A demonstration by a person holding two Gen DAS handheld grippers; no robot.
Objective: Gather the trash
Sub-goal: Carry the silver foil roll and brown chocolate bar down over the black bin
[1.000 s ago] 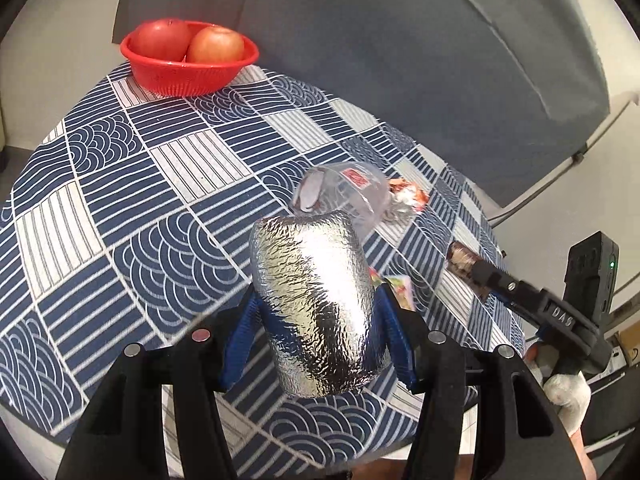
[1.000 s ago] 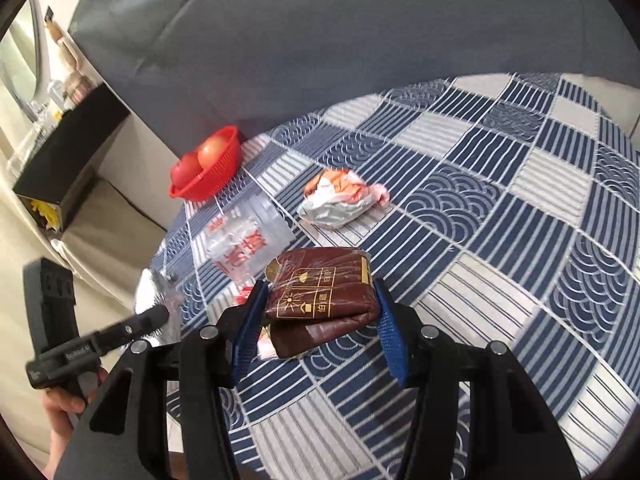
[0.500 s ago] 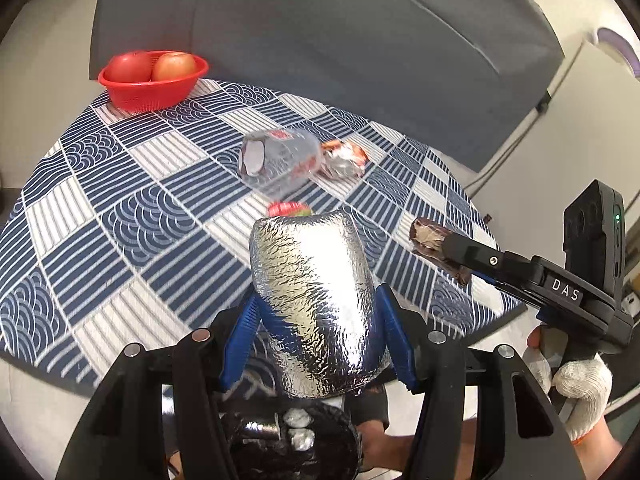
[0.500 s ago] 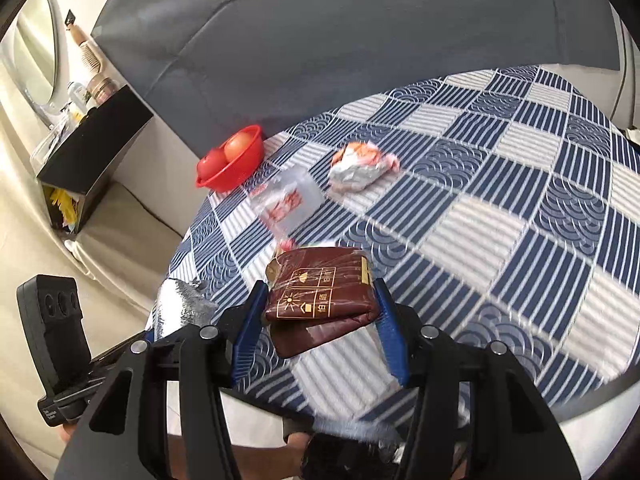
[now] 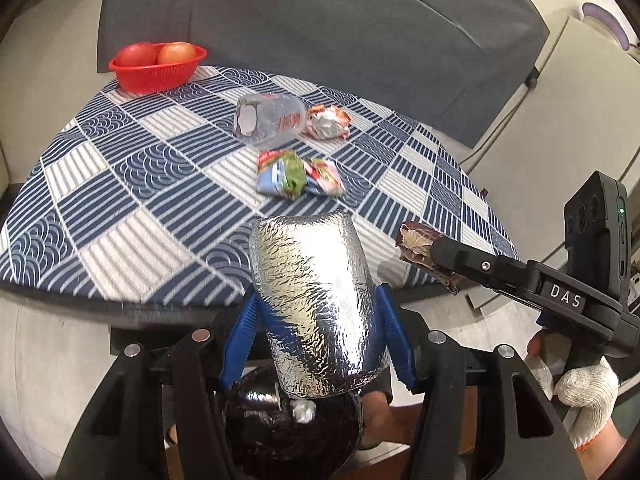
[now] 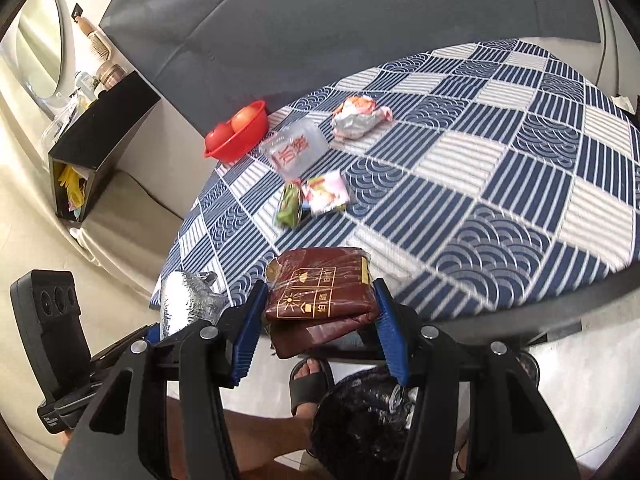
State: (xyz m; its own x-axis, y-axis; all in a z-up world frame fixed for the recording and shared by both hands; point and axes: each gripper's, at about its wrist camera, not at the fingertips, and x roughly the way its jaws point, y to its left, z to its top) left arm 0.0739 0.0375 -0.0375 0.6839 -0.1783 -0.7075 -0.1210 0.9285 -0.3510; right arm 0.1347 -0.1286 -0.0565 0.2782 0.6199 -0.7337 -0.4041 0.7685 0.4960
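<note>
A crumpled silver foil bag is clamped between the blue pads of the left hand-held gripper, and a folded dark-red wrapper is pinched in the right hand-held gripper, whose jaws are closed tight on it. Both pieces are held out past the near edge of the worktop, above a bin lined with a black bag on the floor; this placement appears meant for dropping them straight in. Inside the bin, silver scraps are already seen. Beyond the worktop edge from the bin, three pieces of trash remain: a green-and-pink snack wrapper nearest, then a clear plastic bag and a crumpled orange-and-silver wrapper just beside it. A red basket of fruit stands at the far rim, well apart from the bin. Open room is left between the worktop edge and the bin, though a sandalled foot rests just beside the bin.
</note>
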